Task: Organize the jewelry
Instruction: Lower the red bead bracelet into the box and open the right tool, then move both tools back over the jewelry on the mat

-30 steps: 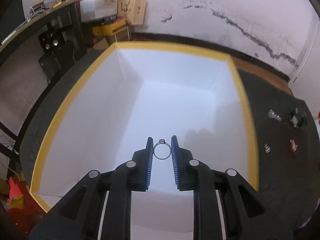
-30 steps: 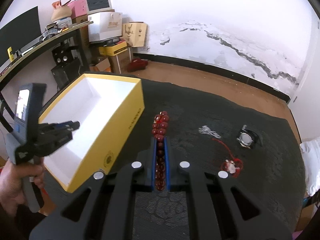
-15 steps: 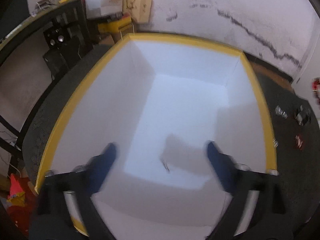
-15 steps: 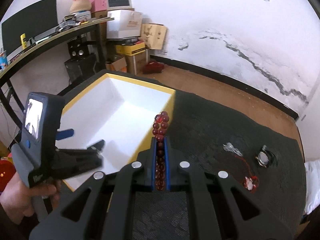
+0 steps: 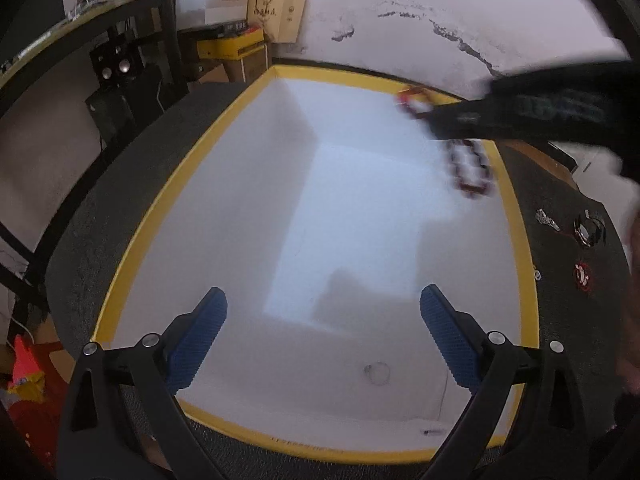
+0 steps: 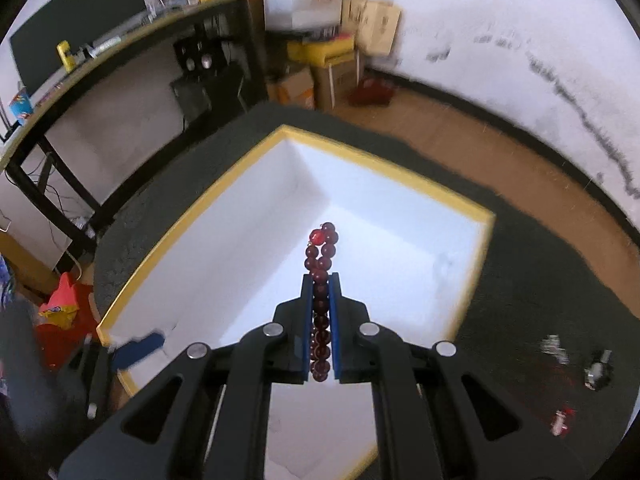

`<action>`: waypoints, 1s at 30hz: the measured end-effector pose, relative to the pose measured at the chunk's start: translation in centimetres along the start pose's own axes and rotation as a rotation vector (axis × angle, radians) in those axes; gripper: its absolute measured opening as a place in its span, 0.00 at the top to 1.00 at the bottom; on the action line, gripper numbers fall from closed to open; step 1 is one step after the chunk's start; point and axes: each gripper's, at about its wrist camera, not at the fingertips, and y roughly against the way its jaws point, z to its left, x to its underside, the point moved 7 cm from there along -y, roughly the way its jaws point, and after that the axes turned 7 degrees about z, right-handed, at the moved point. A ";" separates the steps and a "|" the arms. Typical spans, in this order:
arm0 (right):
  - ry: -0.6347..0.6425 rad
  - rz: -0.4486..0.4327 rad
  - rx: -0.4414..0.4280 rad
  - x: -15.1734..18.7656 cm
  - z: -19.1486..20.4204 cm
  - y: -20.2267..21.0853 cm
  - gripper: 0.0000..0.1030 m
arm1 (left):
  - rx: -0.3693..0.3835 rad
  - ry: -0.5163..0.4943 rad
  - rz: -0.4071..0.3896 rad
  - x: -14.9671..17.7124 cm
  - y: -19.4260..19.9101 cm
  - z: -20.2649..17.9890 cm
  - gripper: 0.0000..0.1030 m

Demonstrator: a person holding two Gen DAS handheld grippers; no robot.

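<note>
From the left wrist we are looking steeply down into the yellow-rimmed box (image 5: 524, 264), close above its near end. From the right wrist we are looking down at the same box (image 6: 168, 232), its far corner pointing toward 12 o'clock; both are sharing its white interior.

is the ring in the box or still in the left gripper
In the box: the ring lies on the white floor of the yellow-rimmed box; the left gripper is open, empty.
</note>
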 end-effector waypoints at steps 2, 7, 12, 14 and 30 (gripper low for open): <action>-0.010 0.073 -0.022 -0.9 0.3 -2.8 0.92 | 0.021 0.001 0.012 0.4 -0.1 0.0 0.08; 0.020 0.240 -0.004 -1.7 1.1 -8.6 0.92 | 0.032 -0.002 0.032 0.9 -0.6 0.0 0.08; 0.034 0.287 0.052 -1.7 0.8 -11.1 0.92 | 0.042 0.002 0.027 1.0 -0.4 0.1 0.08; 0.035 0.280 0.056 -1.9 0.8 -11.2 0.92 | 0.047 0.009 0.026 0.9 -0.3 0.2 0.08; -0.009 -0.046 0.035 -1.5 -2.7 3.1 0.06 | 0.046 -0.022 -0.046 -0.2 1.5 -2.8 0.08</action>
